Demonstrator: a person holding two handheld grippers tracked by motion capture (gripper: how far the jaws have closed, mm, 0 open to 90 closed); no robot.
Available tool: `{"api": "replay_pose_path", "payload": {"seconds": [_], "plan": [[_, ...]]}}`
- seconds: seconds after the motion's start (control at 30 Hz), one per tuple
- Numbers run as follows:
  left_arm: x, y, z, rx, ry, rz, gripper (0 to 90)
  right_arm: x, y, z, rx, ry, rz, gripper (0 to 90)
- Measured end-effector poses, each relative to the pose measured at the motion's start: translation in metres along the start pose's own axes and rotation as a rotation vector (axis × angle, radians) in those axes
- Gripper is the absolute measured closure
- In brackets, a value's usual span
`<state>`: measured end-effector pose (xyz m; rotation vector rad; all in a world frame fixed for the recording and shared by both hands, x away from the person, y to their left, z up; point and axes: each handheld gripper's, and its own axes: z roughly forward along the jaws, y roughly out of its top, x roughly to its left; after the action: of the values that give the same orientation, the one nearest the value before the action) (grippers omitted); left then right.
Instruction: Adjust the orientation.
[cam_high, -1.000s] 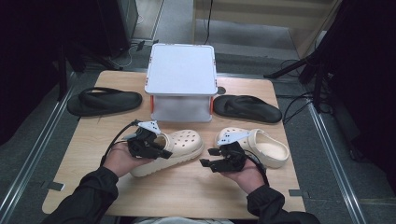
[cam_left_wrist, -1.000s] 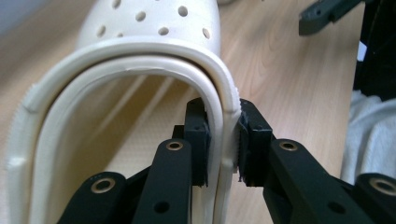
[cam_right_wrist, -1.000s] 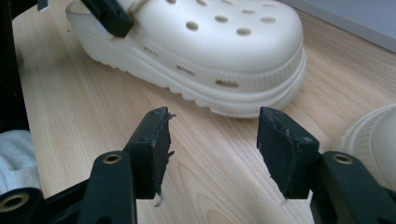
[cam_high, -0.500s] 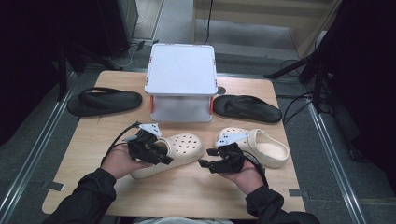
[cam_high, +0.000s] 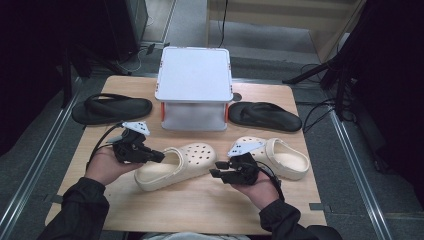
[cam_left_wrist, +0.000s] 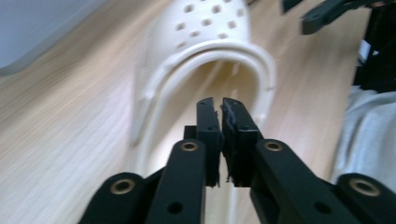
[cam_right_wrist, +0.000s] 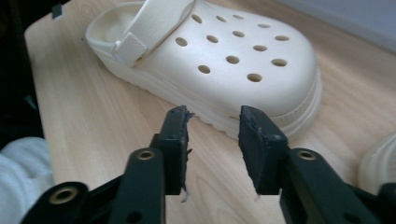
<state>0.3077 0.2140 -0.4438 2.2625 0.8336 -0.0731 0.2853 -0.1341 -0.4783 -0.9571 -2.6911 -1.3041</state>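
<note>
**Lying between both tongs: one cream clog**

Sitting on the wooden table (cam_high: 195, 210), the near cream clog (cam_high: 175, 166) has a gripper at each end. Its heel opening faces the left gripper (cam_high: 159, 156), which hangs just off the heel rim; in the left gripper view the clog (cam_left_wrist: 205, 60) is right past the jaw tips. Those jaws are pretty much pinched together, just a sliver between them, nothing caught in there. They've just been closing.

The right gripper (cam_high: 216, 170) points at the toe end, close but not touching. In the right gripper view (cam_right_wrist: 212, 122) its jaws stand partly apart, a narrow-ish gap, empty, with the holed toe of the clog (cam_right_wrist: 233, 56) just beyond. They've been closing too.

Count: two cream clogs, the second clog (cam_high: 282, 157) off to the right. Two black flip-flops, one left flip-flop (cam_high: 111, 107) and one right flip-flop (cam_high: 265, 115). One white lidded box (cam_high: 194, 75) between them at the back.
</note>
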Motion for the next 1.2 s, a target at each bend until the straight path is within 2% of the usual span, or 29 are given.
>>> {"api": "replay_pose_path", "payload": {"seconds": [0.03,0.07,0.13,0.17,0.23,0.27,0.3,0.37,0.47,0.6,0.63,1.0,1.07,1.2], "plan": [[0.004,-0.002,-0.001,-0.001,0.008,-0.007,89.1,0.000,0.000,0.000,0.002,0.007,0.012,68.4],[0.011,-0.003,-0.002,-0.002,0.012,-0.012,89.8,0.002,0.000,0.001,0.003,-0.006,0.006,74.0],[0.014,-0.004,-0.002,-0.006,0.011,-0.016,89.9,0.004,0.000,0.002,0.004,-0.017,-0.005,76.2],[0.018,-0.005,-0.002,-0.005,0.013,-0.016,89.9,0.005,0.000,0.003,-0.001,-0.027,-0.017,79.0],[0.030,-0.007,-0.002,-0.017,0.024,-0.050,90.0,0.010,0.000,0.007,0.001,-0.043,-0.046,86.5],[0.030,-0.007,-0.002,-0.017,0.024,-0.050,90.0,0.013,0.000,0.008,0.004,-0.053,-0.060,89.1],[0.036,-0.008,-0.002,-0.018,0.036,-0.061,90.0,0.015,0.000,0.010,0.006,-0.058,-0.081,90.0],[0.039,-0.008,-0.001,-0.024,0.041,-0.060,90.0,0.017,0.000,0.011,0.009,-0.059,-0.085,90.0],[0.047,-0.009,0.002,-0.032,0.051,-0.057,90.0,0.018,0.000,0.017,0.010,-0.037,-0.068,90.0],[0.058,-0.011,0.009,-0.023,0.018,-0.069,89.9,0.022,-0.001,0.026,0.019,-0.032,-0.065,89.6],[0.060,-0.011,0.014,-0.011,0.022,-0.061,90.0,0.023,-0.001,0.032,0.026,-0.040,-0.071,89.5],[0.056,-0.010,0.031,0.032,0.008,-0.038,90.0,0.018,0.001,0.050,0.029,-0.044,-0.024,89.5],[0.053,-0.010,0.035,0.058,0.015,-0.033,90.0,0.018,0.002,0.053,0.032,-0.047,-0.022,89.6],[0.054,-0.013,0.034,0.050,0.005,-0.043,90.0,0.017,0.002,0.055,0.031,-0.050,-0.015,89.6]]}}
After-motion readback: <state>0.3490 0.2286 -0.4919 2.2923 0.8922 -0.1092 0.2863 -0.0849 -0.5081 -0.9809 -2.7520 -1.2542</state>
